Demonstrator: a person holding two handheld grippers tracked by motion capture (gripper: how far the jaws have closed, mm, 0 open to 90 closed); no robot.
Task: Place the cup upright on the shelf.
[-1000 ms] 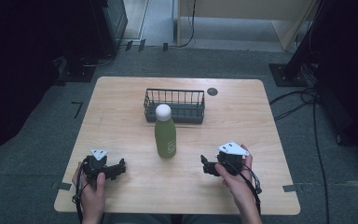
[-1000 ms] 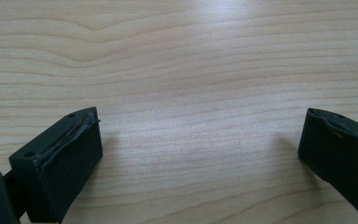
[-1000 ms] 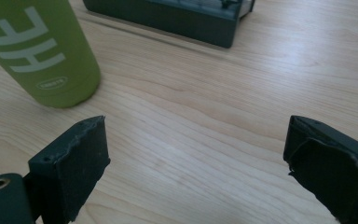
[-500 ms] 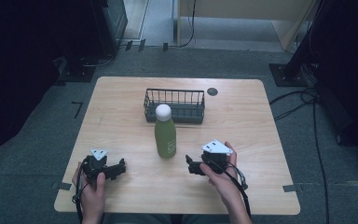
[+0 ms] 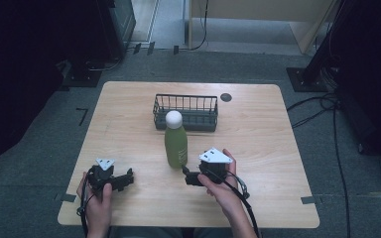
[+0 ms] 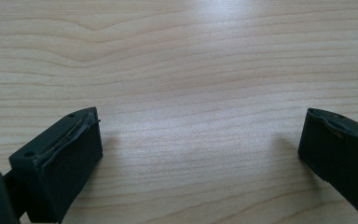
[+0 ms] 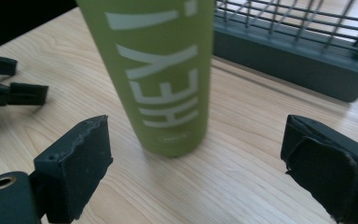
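A green bottle (image 5: 176,144) with a white cap stands upright at the table's middle, just in front of a dark wire basket (image 5: 185,119). My right gripper (image 5: 187,176) sits close to the bottle's lower right, pointing at it. In the right gripper view the bottle (image 7: 163,70) rises just beyond the right gripper (image 7: 198,135). Its jaws stand wide and have just been closing a little, with nothing pressed between the pads. My left gripper (image 5: 126,178) rests open near the front left, and the left gripper (image 6: 200,135) faces bare wood.
The wooden table (image 5: 258,129) carries a small black disc (image 5: 225,97) at the back right. The basket (image 7: 289,65) lies behind the bottle in the right gripper view, and the other hand's gripper (image 7: 9,88) shows at the far left. Dark furniture and cables ring the table.
My right hand has slid left across the table, from the right side up to the bottle's base. The left hand and the bottle have stayed put.
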